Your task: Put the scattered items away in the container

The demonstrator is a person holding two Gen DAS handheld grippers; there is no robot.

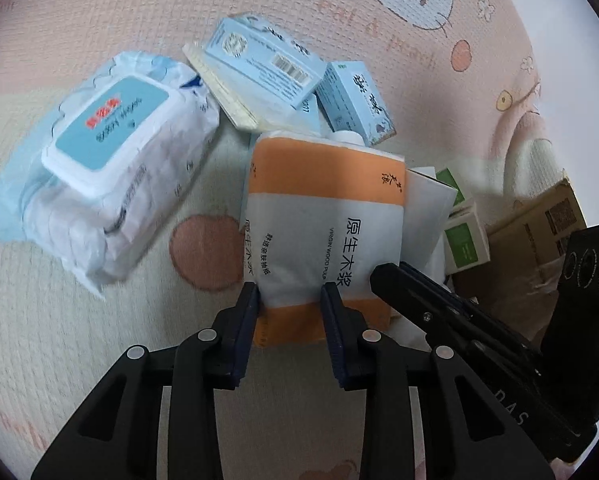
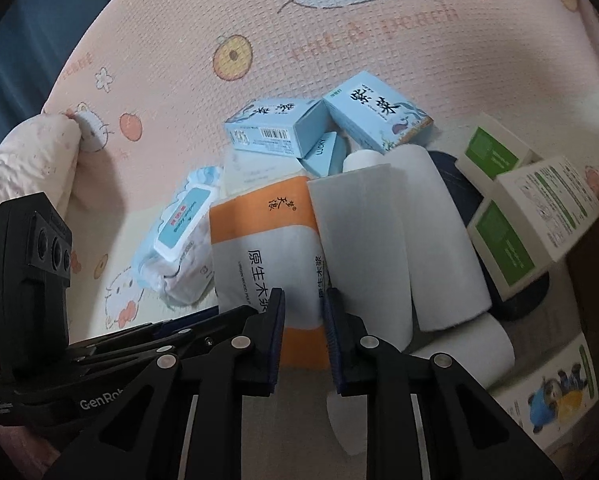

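Note:
An orange-and-white tissue pack [image 1: 319, 220] lies on the pink patterned mat among scattered items; it also shows in the right wrist view [image 2: 267, 256]. My left gripper [image 1: 291, 296] is shut on its near end. My right gripper [image 2: 303, 300] is shut on the same pack's near right corner and shows in the left wrist view [image 1: 395, 280] beside it. A cardboard box [image 1: 539, 232] stands at the right. A wet-wipes pack [image 1: 103, 168] lies to the left. Light blue cartons [image 1: 267, 64] lie behind.
White paper rolls [image 2: 431, 240] lie right of the tissue pack. Green-and-white boxes [image 2: 511, 216] sit at the right, also in the left wrist view [image 1: 463, 236]. A box with a cartoon print [image 2: 555, 396] is at the lower right. A pillow [image 2: 23, 168] lies at the left.

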